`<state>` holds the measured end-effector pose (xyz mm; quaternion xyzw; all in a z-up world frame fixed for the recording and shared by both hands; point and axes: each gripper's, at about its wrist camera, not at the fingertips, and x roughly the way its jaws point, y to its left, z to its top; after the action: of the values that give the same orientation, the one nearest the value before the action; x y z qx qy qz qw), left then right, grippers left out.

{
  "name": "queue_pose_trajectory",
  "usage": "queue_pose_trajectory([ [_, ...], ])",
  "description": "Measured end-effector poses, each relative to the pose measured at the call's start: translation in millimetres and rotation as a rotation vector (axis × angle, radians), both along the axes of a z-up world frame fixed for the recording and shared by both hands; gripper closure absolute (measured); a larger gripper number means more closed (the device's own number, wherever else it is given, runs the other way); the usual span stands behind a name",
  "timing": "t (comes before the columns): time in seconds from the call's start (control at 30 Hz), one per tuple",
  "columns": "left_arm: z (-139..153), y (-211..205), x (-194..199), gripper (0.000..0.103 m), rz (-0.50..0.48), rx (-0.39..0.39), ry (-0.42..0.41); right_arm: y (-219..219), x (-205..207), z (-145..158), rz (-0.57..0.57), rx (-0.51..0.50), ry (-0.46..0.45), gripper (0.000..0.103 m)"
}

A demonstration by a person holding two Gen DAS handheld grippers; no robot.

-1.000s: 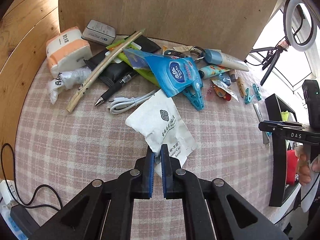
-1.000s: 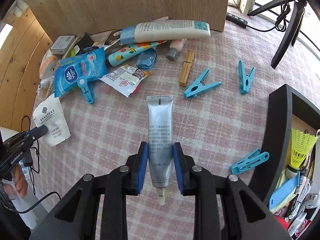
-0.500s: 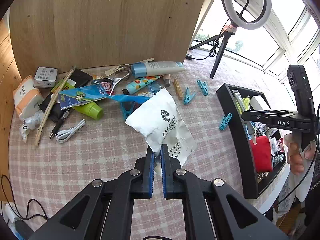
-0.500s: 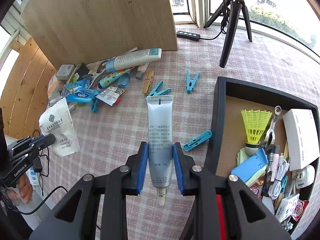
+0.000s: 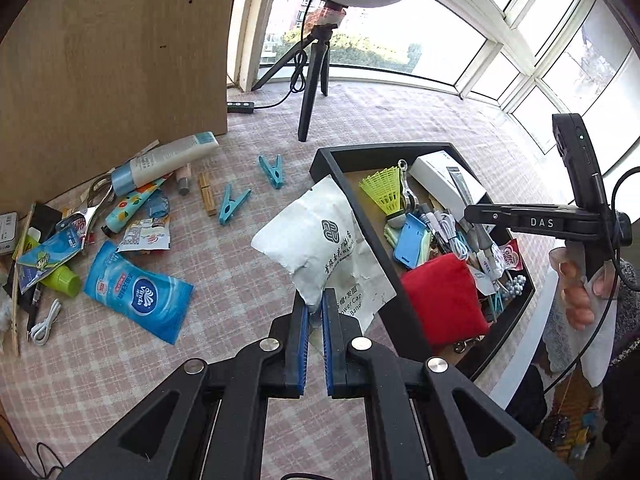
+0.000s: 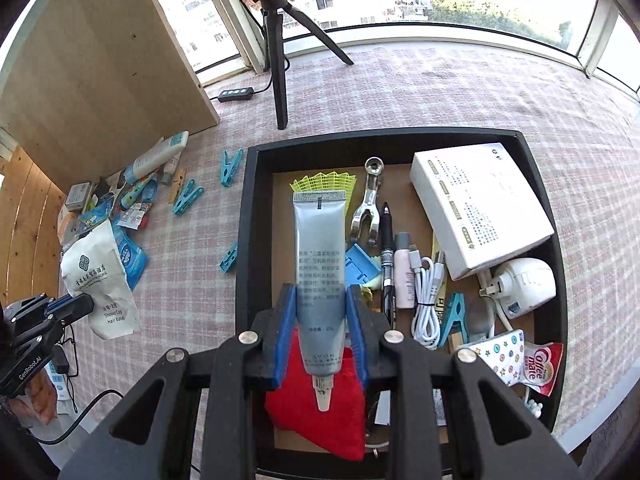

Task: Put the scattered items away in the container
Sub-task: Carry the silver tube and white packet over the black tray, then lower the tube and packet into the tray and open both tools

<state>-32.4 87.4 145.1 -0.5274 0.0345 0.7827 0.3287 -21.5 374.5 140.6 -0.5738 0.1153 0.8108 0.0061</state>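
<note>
Right now my right gripper [image 6: 320, 322] is clamped on a silver-grey squeeze tube [image 6: 319, 248], blue pads pressing its lower half, nozzle pointing back toward me. I take the black rectangular tray [image 6: 241, 240] as my landmark. The tube hangs over the tray's near left part, above a red fabric pouch [image 6: 320, 420] that lies in the tray's near end. Deeper in the tray I see a yellow plastic shuttlecock [image 6: 324, 182], a metal tool with a forked end [image 6: 368, 208], a coiled white cable [image 6: 428, 300], a white flat box [image 6: 480, 204] in the far right corner, and a white plug adapter [image 6: 524, 284] beside it.

My left gripper [image 5: 315, 320] is pinched tight on the lower edge of a white crinkled sachet printed with dark text [image 5: 324, 240]. The sachet hangs at the tray's left wall, its top corner just overlapping the rim in the left wrist view.

Left of the tray, on the pink checked table [image 5: 240, 280], lie two blue plastic clothes pegs [image 5: 232, 208] and a wooden peg [image 5: 206, 198]. Further left sit a blue tissue pack [image 5: 138, 290], a white tube with a pale blue cap [image 5: 168, 158] and a printed snack wrapper [image 5: 144, 234]. Beyond the tray's far edge a black tripod [image 6: 278, 60] stands on the table, and a plywood board [image 5: 120, 60] rises behind the clutter.
</note>
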Motion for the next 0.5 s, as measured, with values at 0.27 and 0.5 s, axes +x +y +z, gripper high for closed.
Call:
queue_pose_trajectory([
  [0.27, 2.9, 83.7, -3.3, 0.098, -0.107, 0.009, 0.008, 58.7, 36.0, -4.3, -0.109, 0.008, -0.021, 0.078],
  [0.5, 1.9, 130.7, 2.0, 0.098, -0.172, 0.001, 0.007, 84.3, 52.9, -9.1, -0.162, 0.015, -0.033, 0.078],
])
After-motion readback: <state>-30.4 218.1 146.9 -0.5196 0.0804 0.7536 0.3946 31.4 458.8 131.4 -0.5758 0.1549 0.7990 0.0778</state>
